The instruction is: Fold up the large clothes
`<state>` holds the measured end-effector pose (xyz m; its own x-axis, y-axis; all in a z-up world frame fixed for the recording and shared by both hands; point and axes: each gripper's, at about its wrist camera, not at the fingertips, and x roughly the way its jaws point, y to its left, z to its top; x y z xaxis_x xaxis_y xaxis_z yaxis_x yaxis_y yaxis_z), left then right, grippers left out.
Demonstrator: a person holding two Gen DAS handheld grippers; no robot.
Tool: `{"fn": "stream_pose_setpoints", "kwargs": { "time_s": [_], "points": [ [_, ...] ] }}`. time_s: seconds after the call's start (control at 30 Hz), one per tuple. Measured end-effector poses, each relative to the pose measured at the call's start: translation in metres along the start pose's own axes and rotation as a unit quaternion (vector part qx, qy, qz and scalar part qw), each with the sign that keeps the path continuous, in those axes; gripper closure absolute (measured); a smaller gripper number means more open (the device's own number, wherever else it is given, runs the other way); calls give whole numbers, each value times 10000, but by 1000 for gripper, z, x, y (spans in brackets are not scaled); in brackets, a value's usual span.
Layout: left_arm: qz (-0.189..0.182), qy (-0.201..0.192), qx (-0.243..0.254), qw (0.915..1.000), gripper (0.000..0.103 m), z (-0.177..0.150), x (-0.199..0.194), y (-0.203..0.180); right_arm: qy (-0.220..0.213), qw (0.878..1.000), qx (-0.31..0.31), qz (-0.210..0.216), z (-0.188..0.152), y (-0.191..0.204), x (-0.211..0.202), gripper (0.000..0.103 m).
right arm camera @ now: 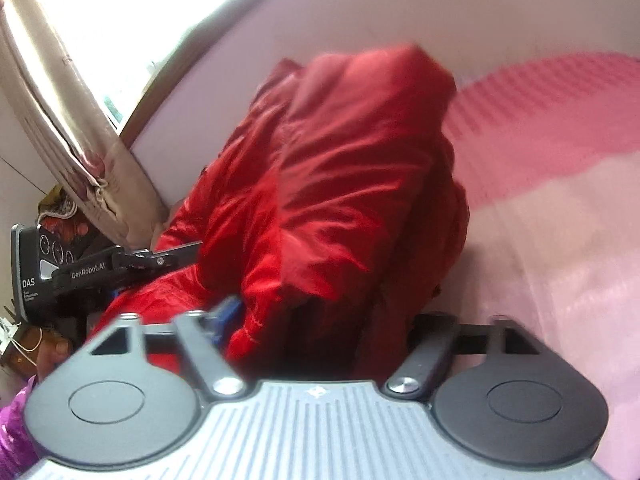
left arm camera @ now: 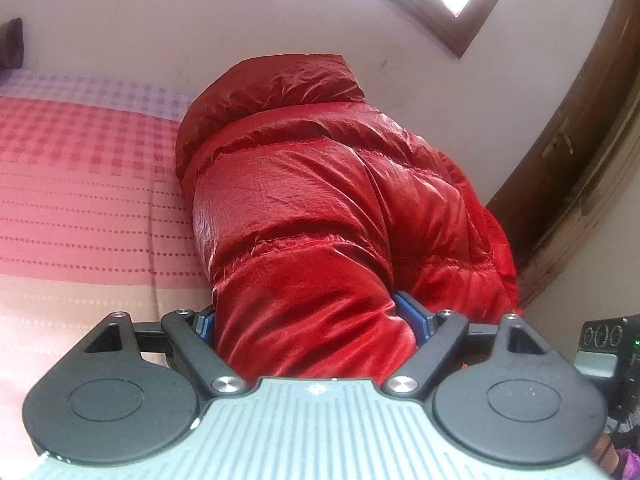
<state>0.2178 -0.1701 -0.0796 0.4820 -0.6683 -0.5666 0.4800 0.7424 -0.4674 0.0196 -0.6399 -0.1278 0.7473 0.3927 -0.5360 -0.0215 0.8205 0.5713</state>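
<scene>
the red puffer jacket (left arm camera: 320, 200) lies bunched on the pink checked bedspread (left arm camera: 88, 168), close to the white wall (left arm camera: 160, 20), its collar end toward the wall. the left gripper (left arm camera: 316, 320) stands wide, with a thick padded roll filling the gap between its blue pads (left arm camera: 412, 312); the pads appear to press the roll, probably to keep the bulk gathered for a fold. the right gripper (right arm camera: 320, 320) also stands wide with jacket fabric between its fingers, but whether the pads press it cannot be told; the view is blurred. seen from the right wrist, the other gripper's body reads "genrobot.ai" and "das".
</scene>
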Motion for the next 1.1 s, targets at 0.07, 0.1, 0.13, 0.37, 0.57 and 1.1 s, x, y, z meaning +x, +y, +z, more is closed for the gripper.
{"fn": "stream_pose_setpoints", "kwargs": {
  "time_s": [0.07,0.1,0.13,0.37,0.57,1.1],
  "points": [
    [-54,20,0,10000,20,1,3,2,5,9999,167,-11,2,-9,2,4],
    [-103,38,4,9999,19,2,6,2,65,9992,359,167,3,-15,6,4],
    [-172,63,10,9998,17,2,8,2,138,9977,566,351,4,-23,11,4],
    [-226,-92,-141,9996,20,0,11,11,201,9880,680,1370,4,-31,52,15],
    [400,-591,237,9972,21,-1,-11,-20,-112,9919,-309,1230,7,11,50,34],
    [1411,-1399,-163,9799,21,10,-45,6,-18,9721,-1163,2036,23,135,133,36]
  ]
}}
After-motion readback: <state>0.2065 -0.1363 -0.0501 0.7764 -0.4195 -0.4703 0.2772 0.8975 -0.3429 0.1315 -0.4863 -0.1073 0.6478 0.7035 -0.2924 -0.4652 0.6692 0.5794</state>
